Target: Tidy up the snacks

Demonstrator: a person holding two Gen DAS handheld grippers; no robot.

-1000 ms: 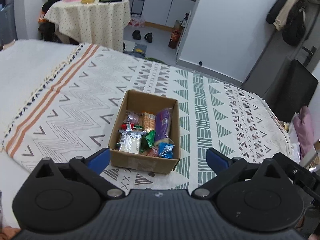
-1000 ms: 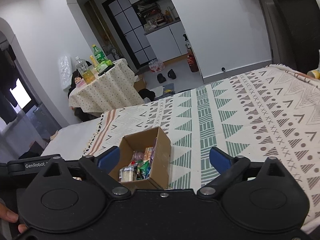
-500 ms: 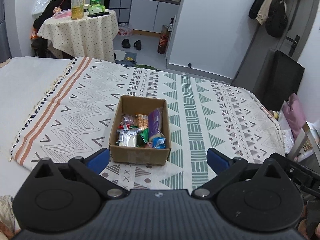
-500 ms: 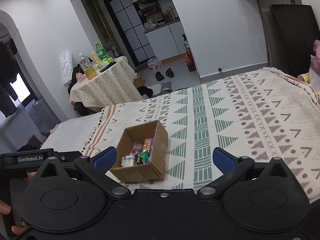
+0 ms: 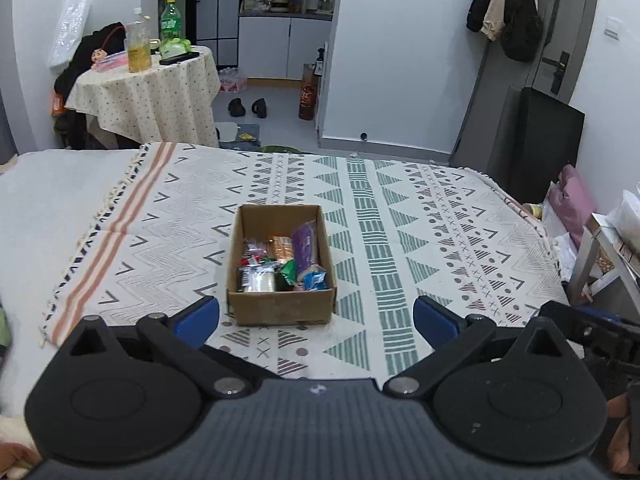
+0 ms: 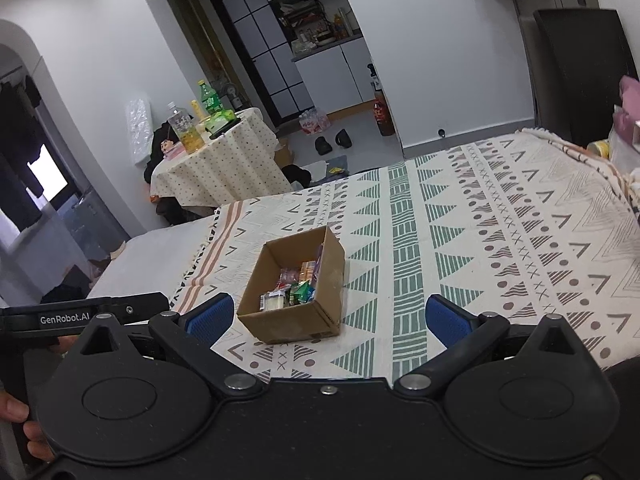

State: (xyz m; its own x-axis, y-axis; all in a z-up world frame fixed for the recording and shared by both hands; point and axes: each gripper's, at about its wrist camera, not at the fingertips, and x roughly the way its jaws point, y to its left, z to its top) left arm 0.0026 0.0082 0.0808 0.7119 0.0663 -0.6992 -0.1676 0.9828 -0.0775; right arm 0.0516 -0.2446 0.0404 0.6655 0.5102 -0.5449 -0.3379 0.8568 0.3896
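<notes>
A small open cardboard box (image 5: 280, 308) (image 6: 294, 320) stands on the patterned bedspread (image 5: 400, 220) (image 6: 460, 220). Inside lie several snack packets (image 5: 280, 264) (image 6: 294, 286), among them a purple pouch (image 5: 305, 246) propped against the right wall. My left gripper (image 5: 316, 318) is open with nothing between its blue pads, held back from the box's near side. My right gripper (image 6: 328, 316) is open too, empty, with the box just ahead and slightly left of centre.
A round table with a dotted cloth (image 5: 148, 96) (image 6: 216, 164) carries bottles at the back left. A black chair (image 5: 548, 140) stands right of the bed, with a pink bag (image 5: 572, 200) and a stool (image 5: 600, 256) beside it. Shoes (image 5: 248, 106) lie on the floor.
Both grippers have drawn back and up from the box, which now looks smaller and farther off. The box and its snacks have not moved. Both stay open.
</notes>
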